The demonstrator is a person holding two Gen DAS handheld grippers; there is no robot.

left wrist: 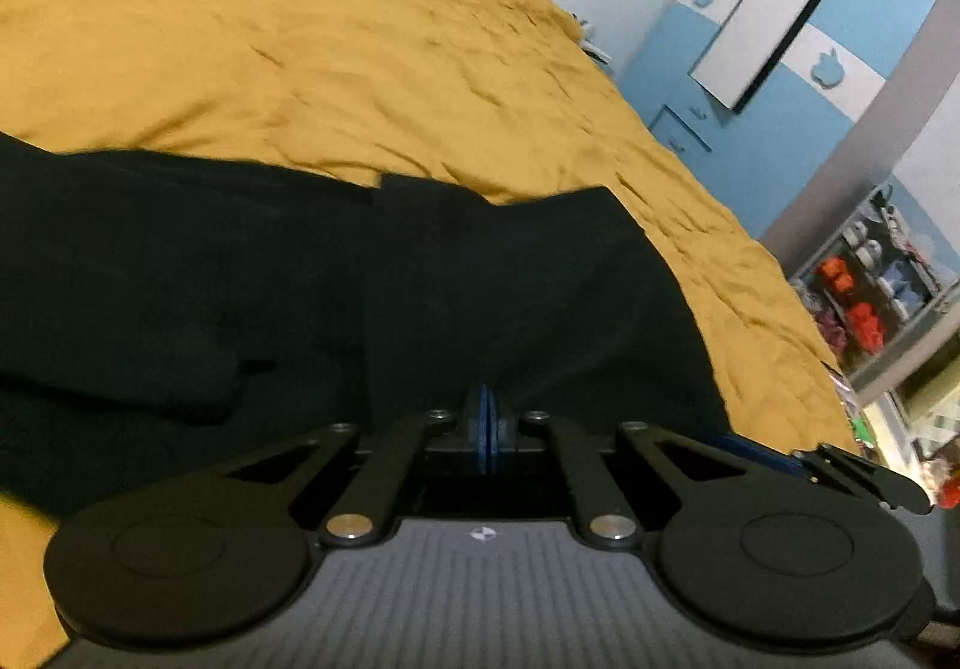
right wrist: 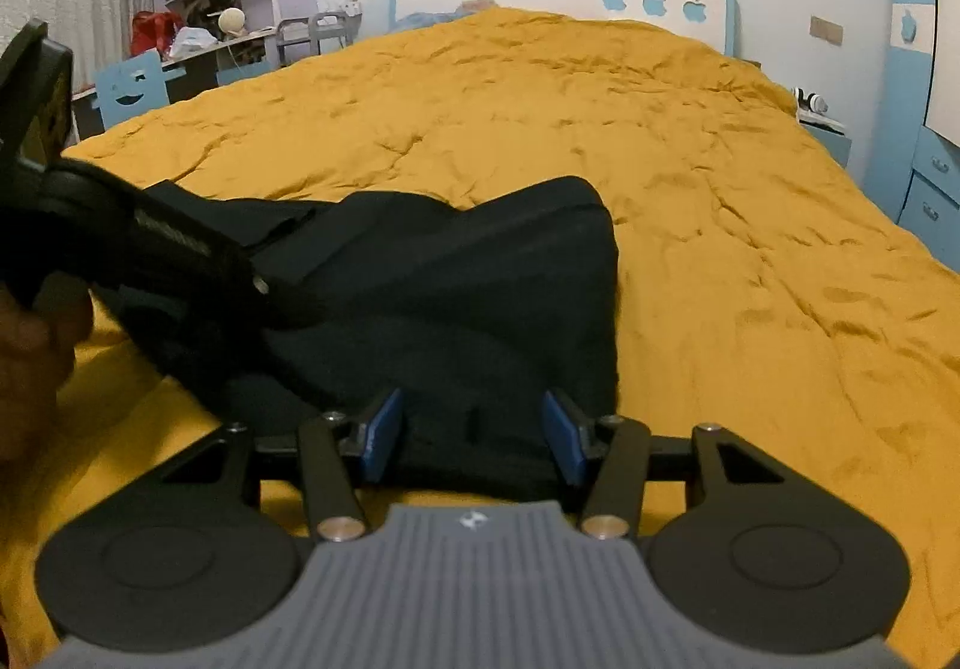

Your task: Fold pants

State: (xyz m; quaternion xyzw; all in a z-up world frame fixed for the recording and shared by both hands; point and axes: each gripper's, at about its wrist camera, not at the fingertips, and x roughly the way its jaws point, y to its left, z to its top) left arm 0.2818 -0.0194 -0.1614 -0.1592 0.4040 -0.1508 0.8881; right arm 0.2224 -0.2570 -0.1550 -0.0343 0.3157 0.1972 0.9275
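Black pants (left wrist: pixel 300 279) lie bunched on a mustard-yellow bed cover (left wrist: pixel 300 39). My left gripper (left wrist: pixel 485 417) is shut, its blue pads pressed together at the pants' near edge; whether cloth is pinched between them I cannot tell. In the right wrist view the pants (right wrist: pixel 480 297) form a folded heap near the bed's front. My right gripper (right wrist: pixel 474 435) is open, its blue pads (right wrist: pixel 384 435) on either side of the near edge of the pants. The left gripper's body (right wrist: pixel 150 249) reaches in from the left onto the pants.
The yellow cover (right wrist: pixel 660 159) spreads far behind and right of the pants. A headboard with apple cut-outs (right wrist: pixel 654 3) is at the back. A blue wardrobe (left wrist: pixel 810 39) and a shelf with toys (left wrist: pixel 870 297) stand to the right. A desk and shelves (right wrist: pixel 210 9) stand at the back left.
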